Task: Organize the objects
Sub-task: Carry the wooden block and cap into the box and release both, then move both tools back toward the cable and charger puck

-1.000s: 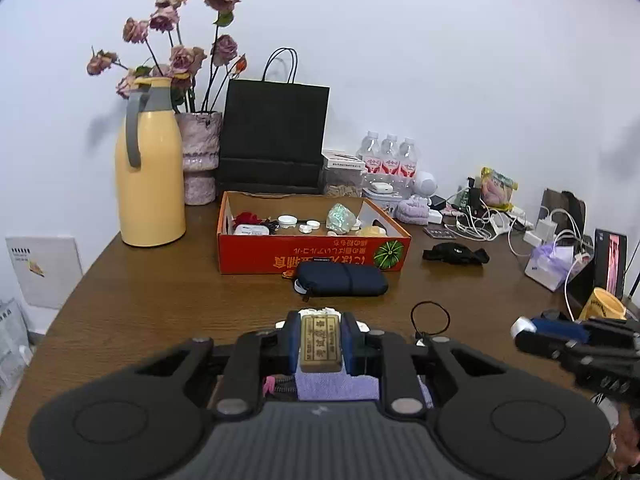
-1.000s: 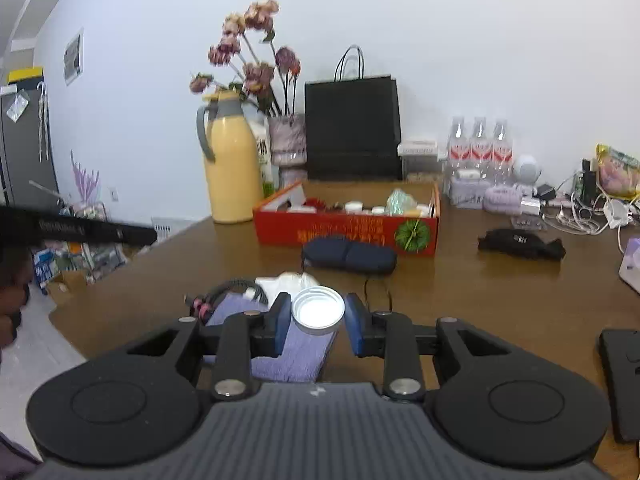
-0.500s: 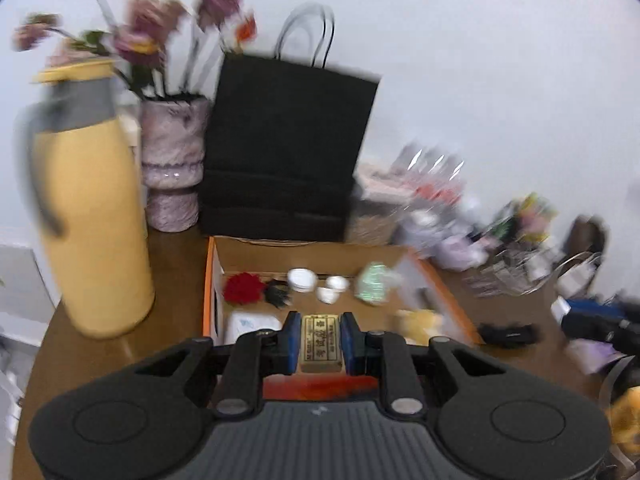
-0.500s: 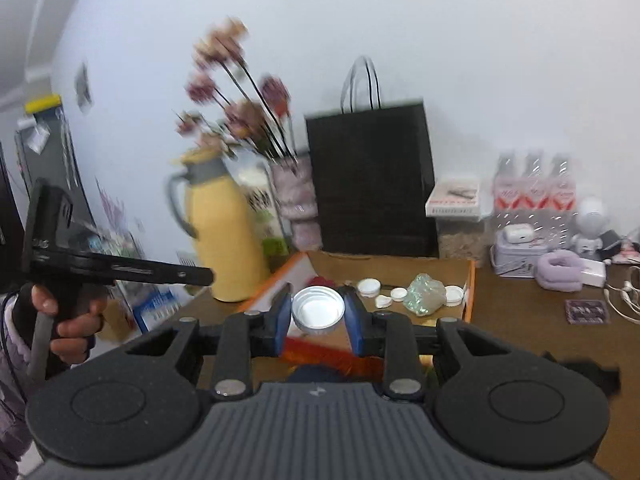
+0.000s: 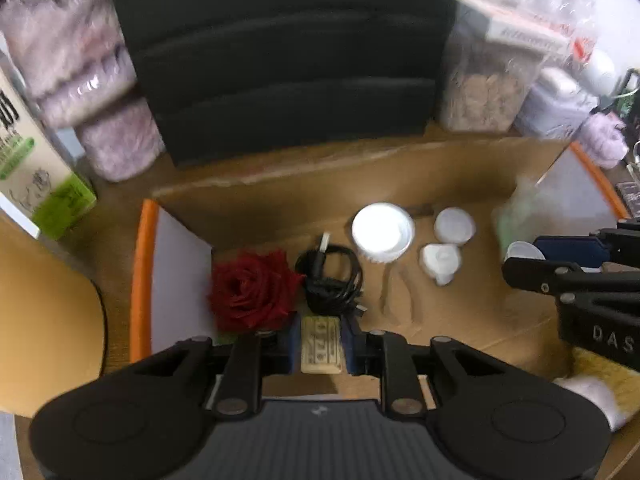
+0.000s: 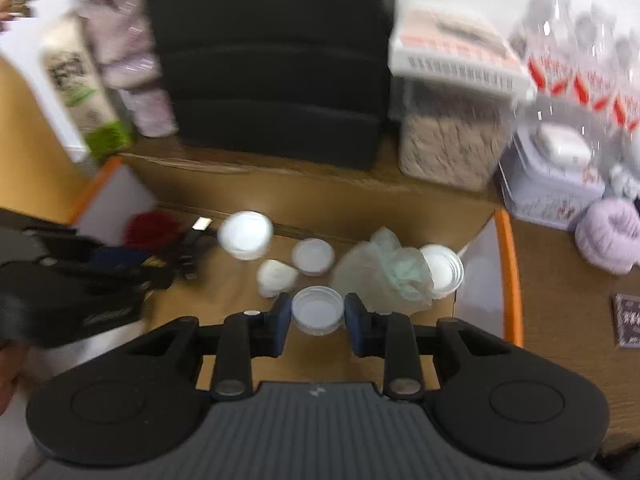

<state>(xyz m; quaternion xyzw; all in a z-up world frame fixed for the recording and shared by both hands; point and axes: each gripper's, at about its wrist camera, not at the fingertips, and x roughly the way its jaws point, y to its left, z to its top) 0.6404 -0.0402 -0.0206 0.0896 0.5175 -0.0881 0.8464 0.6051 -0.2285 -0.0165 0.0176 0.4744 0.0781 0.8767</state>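
My left gripper [image 5: 320,342] is shut on a small tan printed block [image 5: 321,345] and holds it over the left part of the orange-rimmed cardboard box [image 5: 140,276], just in front of a red rose [image 5: 252,290] and a coiled black cable [image 5: 330,276]. My right gripper [image 6: 319,318] is shut on a white round lid [image 6: 318,310] and holds it over the same box [image 6: 508,276], beside a crumpled clear bag [image 6: 384,276]. Several white lids [image 6: 246,234] lie on the box floor. The right gripper also shows in the left wrist view [image 5: 560,264].
A black paper bag [image 5: 280,60] stands right behind the box. A pink vase [image 5: 80,80] and a carton [image 5: 32,160] stand at the back left, a clear jar [image 6: 452,136] with a white box on top, bottles and a lilac tin [image 6: 552,184] at the back right.
Both grippers have moved forward from above the table's front to over the box, each still holding its object. The views now look down into the box.
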